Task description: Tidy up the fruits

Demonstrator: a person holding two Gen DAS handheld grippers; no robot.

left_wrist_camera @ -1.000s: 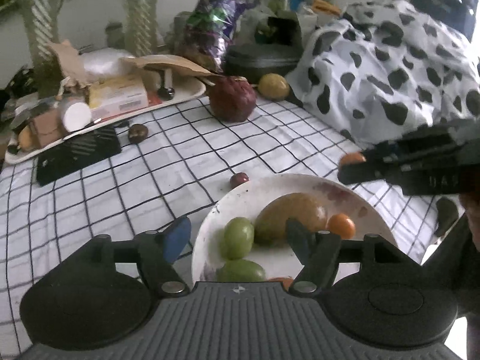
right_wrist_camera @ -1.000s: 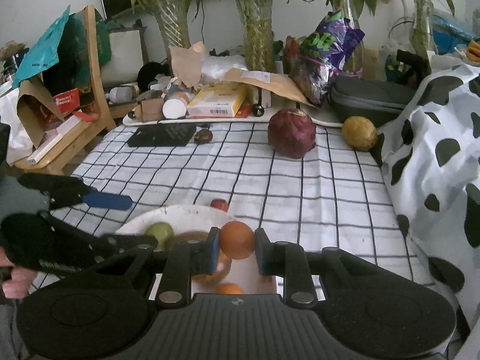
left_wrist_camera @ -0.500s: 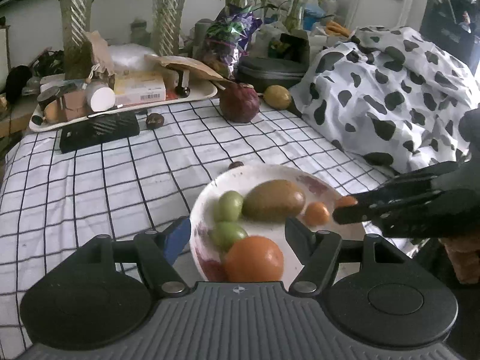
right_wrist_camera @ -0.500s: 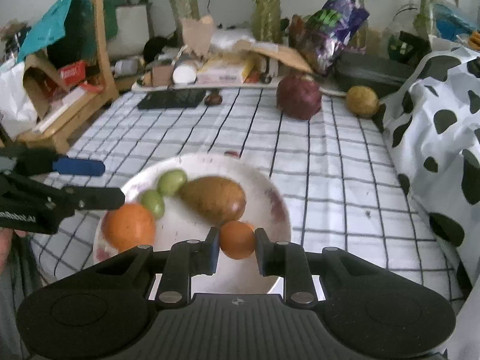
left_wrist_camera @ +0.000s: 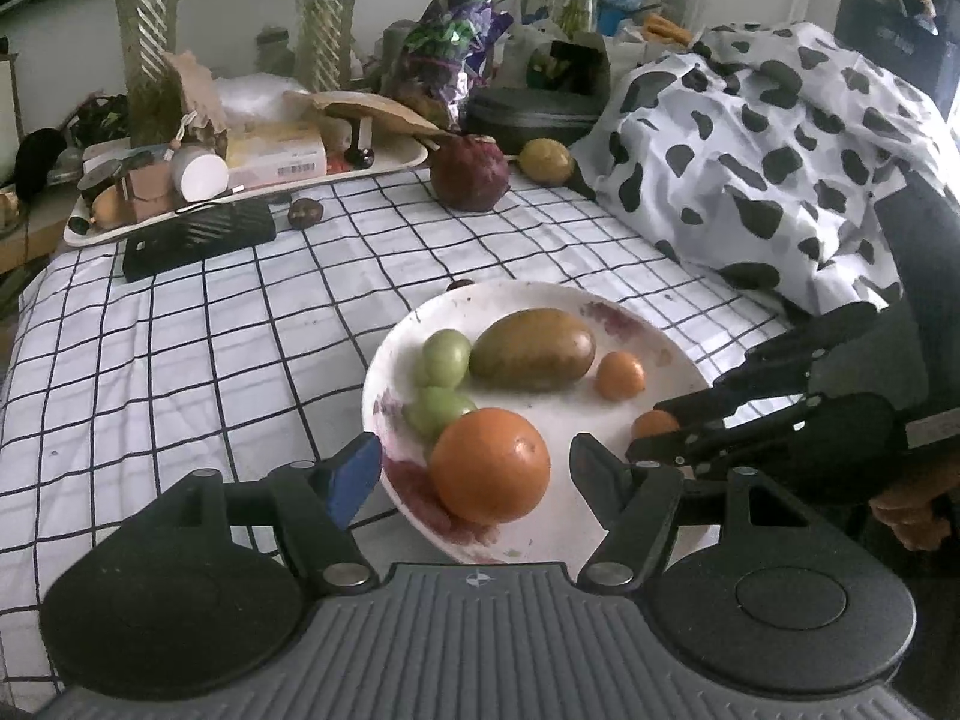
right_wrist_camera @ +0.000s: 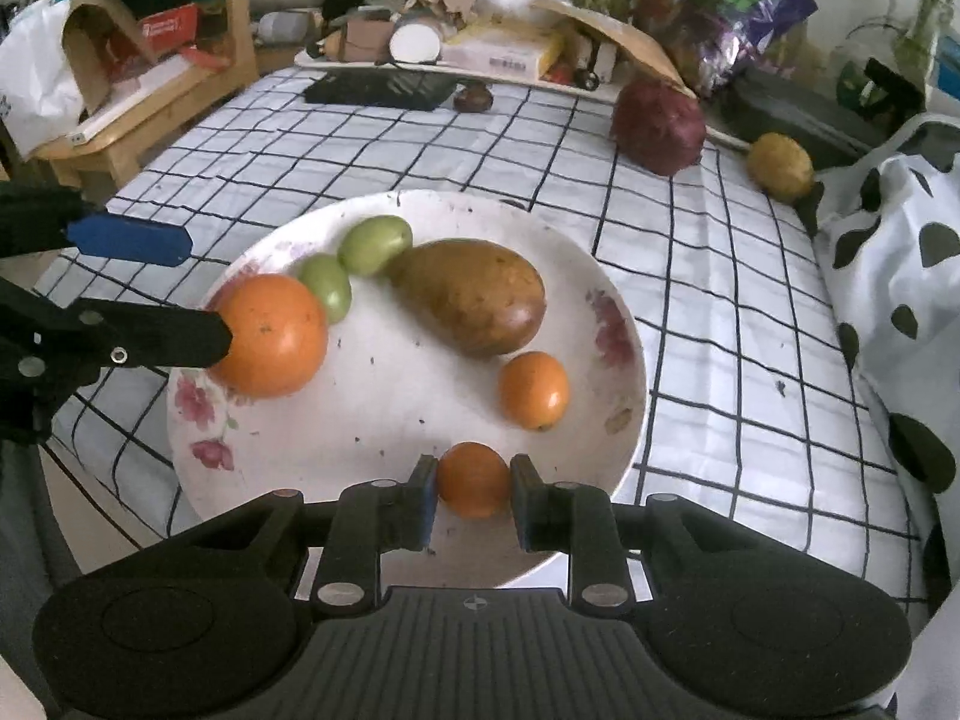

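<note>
A white flowered plate (right_wrist_camera: pixel 624 360) (left_wrist_camera: pixel 672 360) on the checked cloth holds a brown mango (right_wrist_camera: pixel 474 294) (left_wrist_camera: pixel 531 348), two green fruits (right_wrist_camera: pixel 372 243) (left_wrist_camera: pixel 447 357), a big orange (right_wrist_camera: pixel 270 333) (left_wrist_camera: pixel 489 465) and a small orange (right_wrist_camera: pixel 534 387) (left_wrist_camera: pixel 620 375). My right gripper (right_wrist_camera: pixel 471 483) (left_wrist_camera: pixel 651 435) is shut on another small orange (right_wrist_camera: pixel 472 479) (left_wrist_camera: pixel 651 423) just above the plate's near rim. My left gripper (left_wrist_camera: pixel 474 471) (right_wrist_camera: pixel 198 288) is open and empty, its fingers either side of the big orange.
A dark red fruit (right_wrist_camera: pixel 657 126) (left_wrist_camera: pixel 470 173), a yellow fruit (right_wrist_camera: pixel 780 165) (left_wrist_camera: pixel 545 160) and a small dark fruit (right_wrist_camera: pixel 473 99) (left_wrist_camera: pixel 306 213) lie farther back. A cluttered tray (left_wrist_camera: pixel 240 180), vases and a cow-print cloth (left_wrist_camera: pixel 780 168) border the surface.
Both grippers have pulled back and risen, so the plate shows in full. My right gripper has carried the small orange down to the plate's near rim.
</note>
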